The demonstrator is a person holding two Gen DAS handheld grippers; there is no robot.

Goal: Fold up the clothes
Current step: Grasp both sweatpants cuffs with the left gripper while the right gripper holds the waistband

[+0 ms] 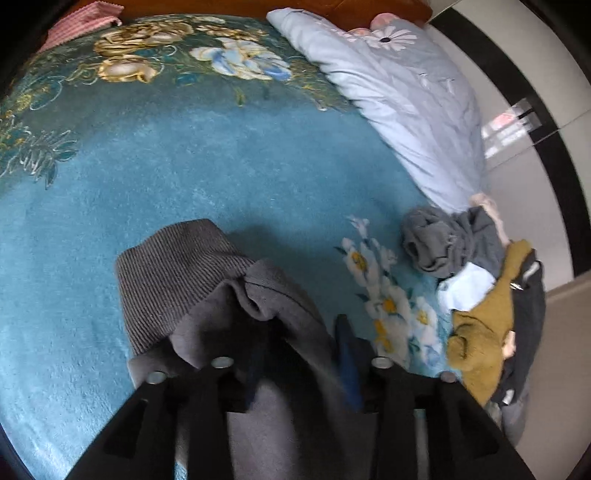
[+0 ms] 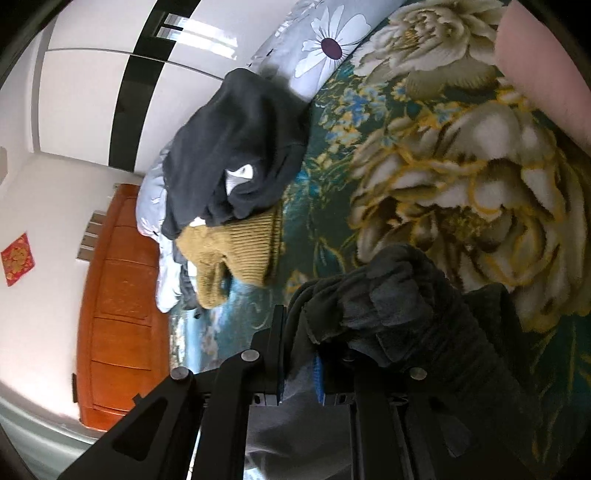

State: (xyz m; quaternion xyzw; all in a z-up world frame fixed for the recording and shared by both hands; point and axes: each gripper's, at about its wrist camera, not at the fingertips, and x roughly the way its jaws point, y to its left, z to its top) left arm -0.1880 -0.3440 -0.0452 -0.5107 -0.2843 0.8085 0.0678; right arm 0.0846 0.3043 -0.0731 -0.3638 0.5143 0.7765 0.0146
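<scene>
A grey garment with a ribbed hem (image 1: 177,273) hangs from my left gripper (image 1: 303,332), which is shut on its fabric above the teal floral blanket (image 1: 184,155). In the right wrist view, my right gripper (image 2: 317,343) is shut on a bunched dark grey part of the same kind of garment (image 2: 388,295), held above the blanket (image 2: 461,166). A pile of other clothes lies on the bed: grey, mustard and dark pieces (image 1: 480,295), which also shows in the right wrist view (image 2: 236,177).
A light blue flowered quilt (image 1: 406,92) lies along the bed's far side. A pink checked cloth (image 1: 81,22) lies at the far corner. A white wardrobe with black trim (image 2: 110,74) and an orange wooden headboard (image 2: 122,295) border the bed.
</scene>
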